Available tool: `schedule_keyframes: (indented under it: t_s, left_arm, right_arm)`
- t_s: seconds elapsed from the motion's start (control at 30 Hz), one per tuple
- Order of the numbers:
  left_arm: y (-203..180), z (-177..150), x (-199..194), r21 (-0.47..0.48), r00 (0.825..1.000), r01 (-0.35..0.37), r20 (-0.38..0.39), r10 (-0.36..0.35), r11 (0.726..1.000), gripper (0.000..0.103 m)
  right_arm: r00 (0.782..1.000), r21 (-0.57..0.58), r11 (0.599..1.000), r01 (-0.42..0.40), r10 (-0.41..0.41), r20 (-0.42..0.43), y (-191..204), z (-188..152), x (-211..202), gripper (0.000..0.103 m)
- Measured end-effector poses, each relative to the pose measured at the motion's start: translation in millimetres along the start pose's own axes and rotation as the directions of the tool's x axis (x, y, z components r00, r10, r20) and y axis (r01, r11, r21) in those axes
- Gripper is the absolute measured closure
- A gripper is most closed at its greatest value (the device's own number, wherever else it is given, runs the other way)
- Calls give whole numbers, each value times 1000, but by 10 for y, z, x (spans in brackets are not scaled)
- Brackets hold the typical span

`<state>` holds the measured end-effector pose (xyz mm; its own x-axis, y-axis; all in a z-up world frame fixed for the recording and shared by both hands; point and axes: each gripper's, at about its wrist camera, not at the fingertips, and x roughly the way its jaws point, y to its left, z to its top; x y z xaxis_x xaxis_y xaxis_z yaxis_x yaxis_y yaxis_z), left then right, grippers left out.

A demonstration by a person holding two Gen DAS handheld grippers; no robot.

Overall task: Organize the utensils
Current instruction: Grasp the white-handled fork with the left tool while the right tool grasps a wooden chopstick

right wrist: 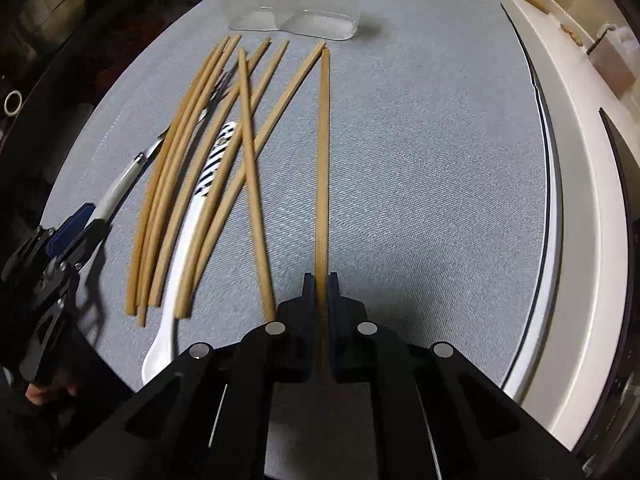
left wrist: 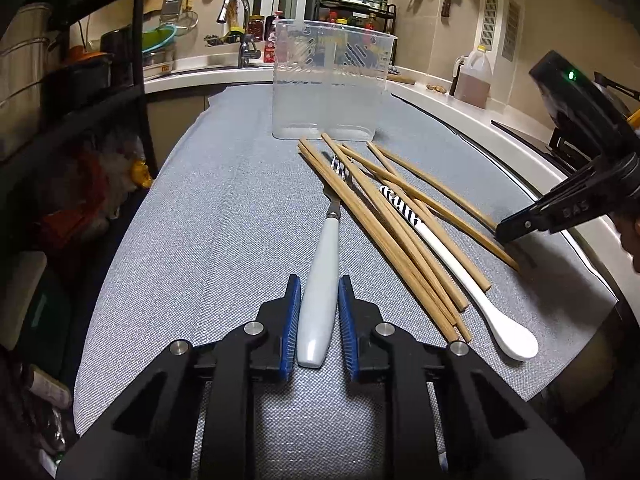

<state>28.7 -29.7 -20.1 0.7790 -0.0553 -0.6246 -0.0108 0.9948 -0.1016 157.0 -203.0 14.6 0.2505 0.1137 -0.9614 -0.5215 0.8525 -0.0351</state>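
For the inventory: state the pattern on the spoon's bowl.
Black and white stripes on the spoon; the handle is plain white. Clearest in the left wrist view.

You have warm, fairly dim indoor light, probably from overhead. Straight ahead of each gripper the grey cloth point(left wrist: 224, 208) is evenly lit and sharp. Left of the left gripper point(left wrist: 319, 292) the shelves sink into dark. Fisheye bending curves every edge. The left gripper looks slightly motion-blurred in your right view.

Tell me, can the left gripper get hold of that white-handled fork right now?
Probably yes. The left gripper already has its open pads either side of the fork handle, with nothing lying over that end; the chopsticks cross only near the tines.
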Motion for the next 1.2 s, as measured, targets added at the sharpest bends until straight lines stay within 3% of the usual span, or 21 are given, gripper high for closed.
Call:
schedule_keyframes:
  t_s: [0.13,0.33,0.47,0.6,0.77,0.87,1.2]
  left_arm:
    - [49,10,-9,-10,1000,3,-13,-3,1000,84]
    - [33,-3,-28,4,1000,-8,-25,8,1000,84]
    - [24,-23,-44,14,1000,-16,-24,16,1000,84]
    - [-6,-19,-50,24,999,-24,-26,24,999,83]
    - [-49,-38,-76,16,1000,-25,-16,26,1000,63]
    - [-84,-48,-71,15,1000,-29,-8,30,999,62]
    - [-101,-74,-82,-38,994,-106,32,107,994,62]
  right_arm:
    - [1000,-47,999,5,-4,21,87,42,-288,97]
    - [999,19,1000,6,-7,38,24,-68,-315,97]
    - [996,70,995,-75,72,44,-28,-121,-221,97]
    - [990,130,986,-106,92,111,-74,-300,-106,97]
    - [971,193,976,-99,52,235,-60,-576,-37,93]
    - [955,201,974,-101,38,294,13,-737,0,93]
    - [909,194,973,-121,30,415,-60,-824,65,91]
